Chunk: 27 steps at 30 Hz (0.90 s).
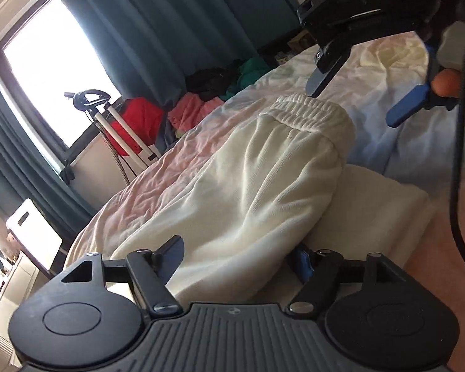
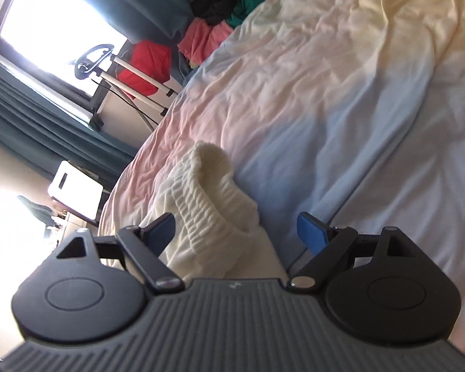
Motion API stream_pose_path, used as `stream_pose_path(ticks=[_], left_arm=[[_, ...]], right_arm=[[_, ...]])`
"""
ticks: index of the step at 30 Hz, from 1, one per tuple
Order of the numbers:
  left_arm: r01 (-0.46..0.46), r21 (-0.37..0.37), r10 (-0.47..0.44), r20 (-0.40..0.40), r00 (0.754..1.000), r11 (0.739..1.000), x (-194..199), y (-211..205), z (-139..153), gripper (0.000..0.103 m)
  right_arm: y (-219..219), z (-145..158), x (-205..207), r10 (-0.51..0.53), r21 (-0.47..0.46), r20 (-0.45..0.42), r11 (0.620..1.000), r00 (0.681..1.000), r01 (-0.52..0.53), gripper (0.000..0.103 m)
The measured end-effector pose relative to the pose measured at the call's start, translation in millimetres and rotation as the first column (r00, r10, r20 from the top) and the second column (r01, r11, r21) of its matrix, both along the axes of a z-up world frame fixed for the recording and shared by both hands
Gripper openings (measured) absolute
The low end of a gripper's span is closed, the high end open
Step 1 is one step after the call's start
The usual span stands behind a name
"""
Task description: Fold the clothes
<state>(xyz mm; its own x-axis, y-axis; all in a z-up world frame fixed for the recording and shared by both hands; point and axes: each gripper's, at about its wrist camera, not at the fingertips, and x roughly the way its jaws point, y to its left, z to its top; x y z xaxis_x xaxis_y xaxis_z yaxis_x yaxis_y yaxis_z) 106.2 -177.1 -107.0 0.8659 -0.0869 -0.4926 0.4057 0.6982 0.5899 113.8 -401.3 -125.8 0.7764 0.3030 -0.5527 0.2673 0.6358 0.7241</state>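
The cream garment (image 1: 263,186) is lying lengthwise between both wide-open grippers: left gripper (image 1: 238,260) nearest the folded end, right gripper (image 2: 238,232) over the waistband (image 2: 207,204).

I see cream white trousers (image 1: 263,179) lying folded over on the bed, elastic waistband (image 2: 207,204) gathered and bunched at the far end, soft fabric rumpled, resting on another folded layer.

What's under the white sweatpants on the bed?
The white sweatpants lie partly on a folded white cloth and partly on the pastel bedsheet. Whatever lies beneath their middle is covered, so more layers cannot be ruled out.
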Motion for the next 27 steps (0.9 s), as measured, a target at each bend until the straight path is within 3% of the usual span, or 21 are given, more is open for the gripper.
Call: stream_pose_path(ticks=[5,7,11,12,13,17,21,24,27], left_arm=[[0.006,0.096,-0.01,0.038,0.999,0.995,-23,55,0,0.076],[-0.029,0.064,0.027,0.034,0.999,0.998,-23,74,-1,0.068],[-0.058,-0.105,0.054,-0.036,0.998,0.993,-24,109,0,0.058],[-0.054,-0.128,0.05,-0.034,0.998,0.99,-26,113,2,0.054],[-0.047,-0.132,0.044,-0.027,0.999,0.99,-31,114,3,0.05],[-0.028,-0.164,0.02,-0.053,0.998,0.986,-41,117,10,0.04],[-0.007,-0.176,-0.013,-0.113,0.993,0.984,-58,119,11,0.031],[0.008,-0.186,-0.038,-0.159,0.986,0.983,-64,125,13,0.031],[0.004,-0.177,-0.038,-0.188,0.981,0.984,-65,125,10,0.031]], right_arm=[[9,-14,9,0.004,0.063,-0.041,0.998,0.999,-0.002,0.088],[17,-19,15,0.017,0.1,-0.034,0.995,0.999,-0.013,0.088],[34,-23,27,0.038,0.066,0.005,0.997,0.999,-0.038,0.088],[37,-22,27,0.029,0.035,0.019,0.999,0.999,-0.029,0.084],[41,-21,28,0.02,0.003,0.034,1.0,0.999,-0.02,0.07],[48,-10,24,0.03,-0.11,0.067,0.994,0.997,-0.022,0.049],[46,9,6,0.029,-0.11,0.145,0.994,0.989,-0.013,0.044],[42,19,-10,0.02,-0.098,0.174,0.995,0.985,-0.003,0.044],[41,7,-10,0.016,-0.124,0.083,0.992,0.996,-0.006,0.044]])
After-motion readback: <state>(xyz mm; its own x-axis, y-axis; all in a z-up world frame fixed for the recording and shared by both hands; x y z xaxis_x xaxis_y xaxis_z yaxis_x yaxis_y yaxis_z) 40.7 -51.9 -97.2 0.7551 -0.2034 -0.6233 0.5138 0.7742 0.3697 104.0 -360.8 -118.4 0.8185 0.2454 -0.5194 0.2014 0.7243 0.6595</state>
